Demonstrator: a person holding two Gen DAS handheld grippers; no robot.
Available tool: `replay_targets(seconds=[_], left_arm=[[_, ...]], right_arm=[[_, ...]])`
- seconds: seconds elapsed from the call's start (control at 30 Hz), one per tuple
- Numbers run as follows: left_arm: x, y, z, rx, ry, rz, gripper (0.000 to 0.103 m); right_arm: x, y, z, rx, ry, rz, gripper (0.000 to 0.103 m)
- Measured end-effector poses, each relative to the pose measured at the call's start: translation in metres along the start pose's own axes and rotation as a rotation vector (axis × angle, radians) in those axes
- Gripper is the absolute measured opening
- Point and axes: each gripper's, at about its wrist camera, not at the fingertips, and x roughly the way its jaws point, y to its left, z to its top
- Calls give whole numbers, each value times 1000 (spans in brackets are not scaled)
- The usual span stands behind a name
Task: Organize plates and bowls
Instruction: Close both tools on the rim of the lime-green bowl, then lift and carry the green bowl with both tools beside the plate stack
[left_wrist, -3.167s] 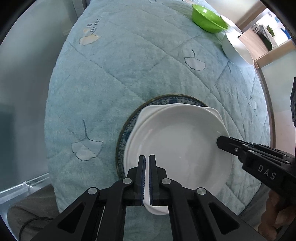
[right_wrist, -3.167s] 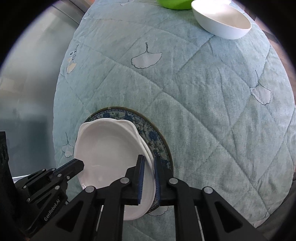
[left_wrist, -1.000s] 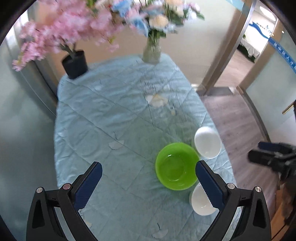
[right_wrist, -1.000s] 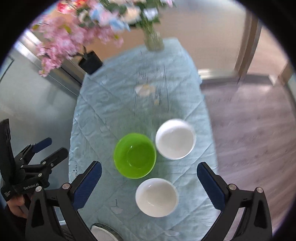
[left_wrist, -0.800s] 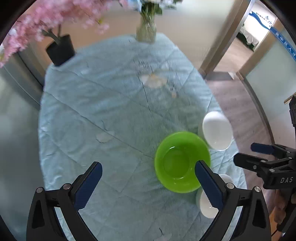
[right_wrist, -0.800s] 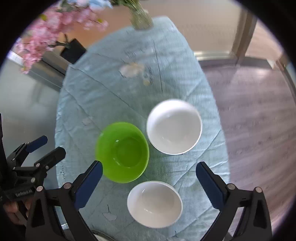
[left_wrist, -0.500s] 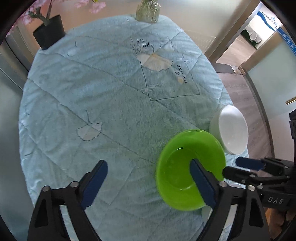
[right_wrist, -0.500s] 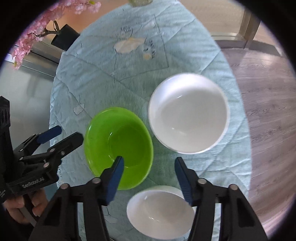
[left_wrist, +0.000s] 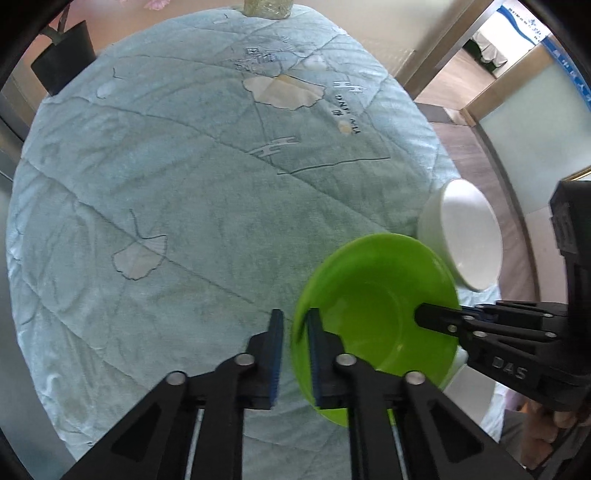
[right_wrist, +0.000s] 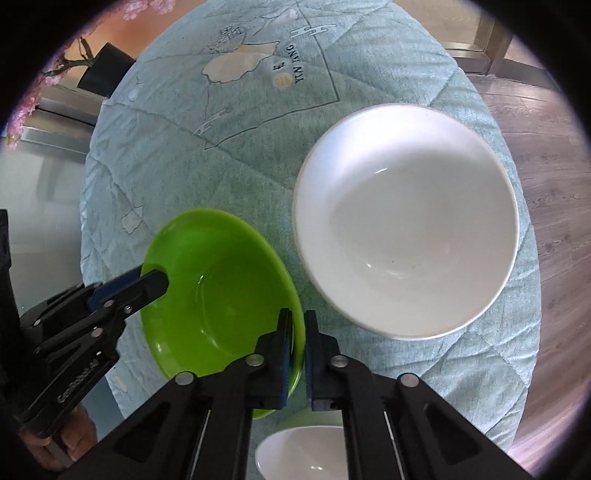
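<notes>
Green bowl (right_wrist: 218, 291) sits at lower centre-left of the right wrist view and lower right of the left wrist view, on a desk (left_wrist: 166, 184) covered by a pale blue quilted cloth. Both tools are on it at once: the left gripper (left_wrist: 295, 350) has its fingers narrowed over the bowl's near-left rim, one blue pad outside and one inside, and the right gripper (right_wrist: 297, 347) pinches the opposite rim the same way, the wall sandwiched in a slim gap. Whether the pads are fully pressing or a hair short of contact cannot be told for the left one, where the rim looks blurred. A large white bowl (right_wrist: 406, 221) lies just beside the green one toward the upper right of the right wrist view, and a smaller white bowl (right_wrist: 306, 461) peeps in at the bottom edge. The step in hand looks like a two-handed lift of the green bowl, probably to nest it with another. To do it well, both grips should close firmly before rising, since a smooth plastic rim can slip from flat pads. Lift evenly so the bowl stays level, keep the two tools at a constant spacing to avoid twisting the rim, and clear the white bowl's edge before moving sideways.
</notes>
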Motion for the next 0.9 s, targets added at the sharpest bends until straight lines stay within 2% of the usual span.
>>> replay_targets(seconds=[0.13,0.3,0.43,0.63,0.9], left_arm=[[-2,-8,-3,45,-5,19,4],[-5,-1,-7,3,7,-8,3],[-21,-3,-15,13,12,10,3],[-90,-15,-36,4,-69,34,3],[-200,-53,-94,19,-169,49,3]], right_arm=[[1,0,0,1,-12,-26,5],[1,7,1,-6,-24,-59,6],[-8,16,-2,-28,-24,-63,6],[-59,36,-21,-80,-106,-32,6],[-155,44,-91,-147,-242,53,5]])
